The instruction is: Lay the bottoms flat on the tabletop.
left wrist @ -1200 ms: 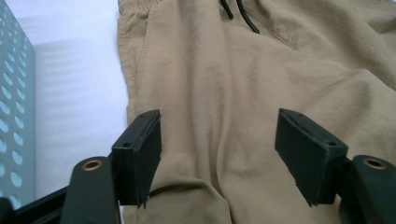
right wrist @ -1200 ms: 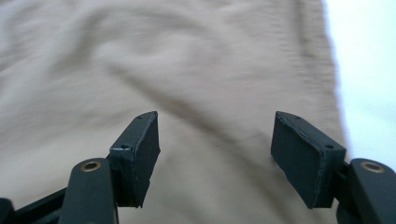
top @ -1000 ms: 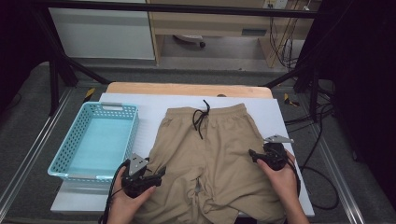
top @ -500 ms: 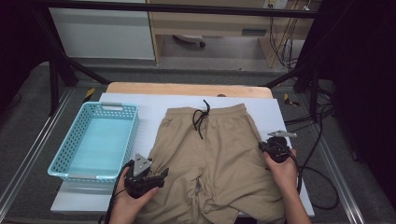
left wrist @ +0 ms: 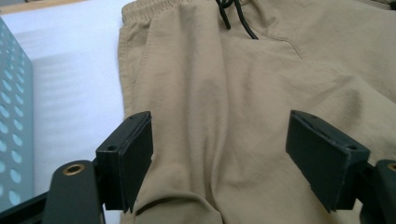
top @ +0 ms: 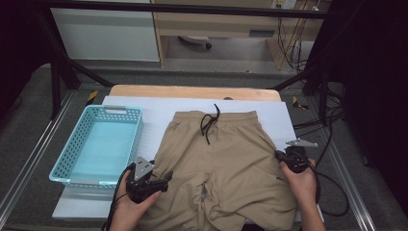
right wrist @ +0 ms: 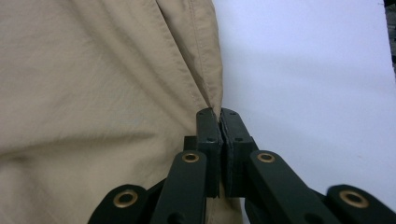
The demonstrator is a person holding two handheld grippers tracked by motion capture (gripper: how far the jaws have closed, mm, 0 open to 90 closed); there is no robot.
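Tan shorts (top: 226,154) with a black drawstring (top: 210,124) lie flat on the white table (top: 159,108). My left gripper (top: 166,179) rests at the outer edge of the left leg and is open. Its jaws have just been opening, and the fabric (left wrist: 224,93) lies under the wide gap (left wrist: 219,158) without being pinched. My right gripper (top: 280,156) sits at the right side seam. In the right gripper view the jaws (right wrist: 219,116) are closed together on the edge of the shorts (right wrist: 93,84).
A teal plastic basket (top: 103,109) stands on the left of the table, and its perforated wall (left wrist: 14,116) is close to my left gripper. A bare white strip of table (right wrist: 317,70) runs along the right of the shorts. Cables hang off the table's right side.
My right gripper has slid right to the shorts' outer edge and its jaws have shut on the fabric. The left hand has stayed where it was.
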